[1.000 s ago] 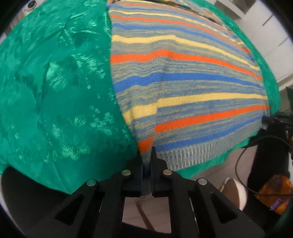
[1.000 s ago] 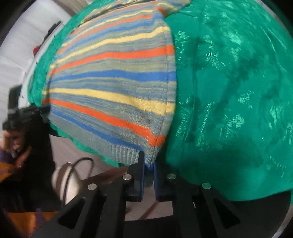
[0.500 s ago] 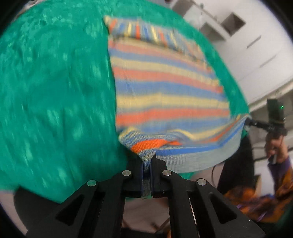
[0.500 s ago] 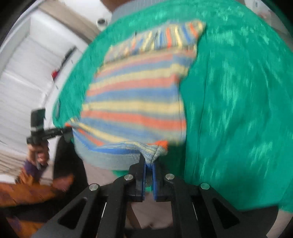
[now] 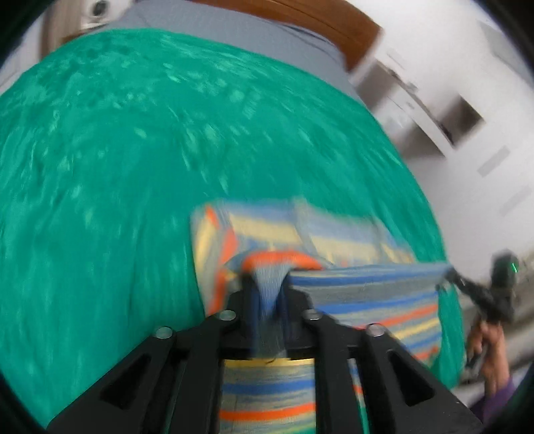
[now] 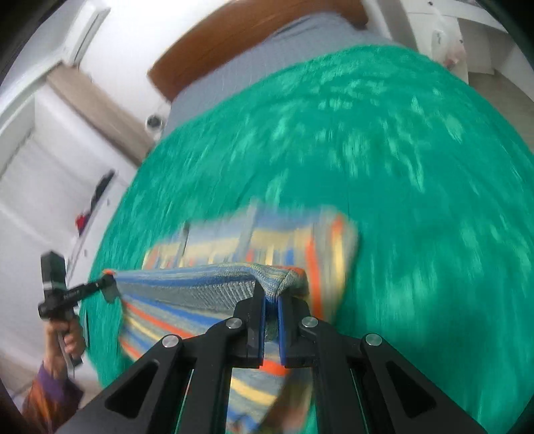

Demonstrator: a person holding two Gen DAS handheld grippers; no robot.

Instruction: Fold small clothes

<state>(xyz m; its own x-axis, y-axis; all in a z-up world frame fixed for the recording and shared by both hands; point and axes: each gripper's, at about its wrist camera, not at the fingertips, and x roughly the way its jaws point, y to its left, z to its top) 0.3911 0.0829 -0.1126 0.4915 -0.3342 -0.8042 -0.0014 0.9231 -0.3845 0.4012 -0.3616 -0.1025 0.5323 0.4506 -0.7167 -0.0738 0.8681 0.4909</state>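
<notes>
Left wrist view. Item one: left gripper [image 5: 268, 293], mine, black two-finger tongs, clenched on a corner of the striped sweater [image 5: 367, 300]; grey-blue knit is bunched between the fingers [image 5: 300, 307] and runs down behind them. Item two: sweater, knitted, in orange, blue, yellow and grey stripes. Its near edge is lifted off the bed and stretched taut from my left tongs across to the right gripper [image 5: 449, 275], which shows at the right margin, gripping the other corner, with my right hand [image 5: 490, 344] on its handle below. The far part of the garment lies on the green bedspread [image 5: 133, 167], beyond the raised edge, blurred. Item three: bedspread, green, patterned, covering the bed, with a grey sheet [image 5: 233, 30] and brown headboard [image 5: 300, 16] past it. White cabinets [image 5: 467, 100] stand to the right.

Right wrist view. Item one: right gripper [image 6: 272, 300], clenched on the sweater [image 6: 187, 287] corner; ribbed hem pinched between blue-lined fingers [image 6: 258, 313]. Item two: same taut edge, running left to the left gripper [image 6: 108, 283], which grasps the opposite corner, my left hand [image 6: 65, 337] beneath. Cloth hangs down from the held edge in front of the tongs; the rest lies on the bedspread [image 6: 417, 167] behind. Item three: headboard [image 6: 250, 36], grey sheet [image 6: 317, 36], white shelving [image 6: 50, 167] at left.
</notes>
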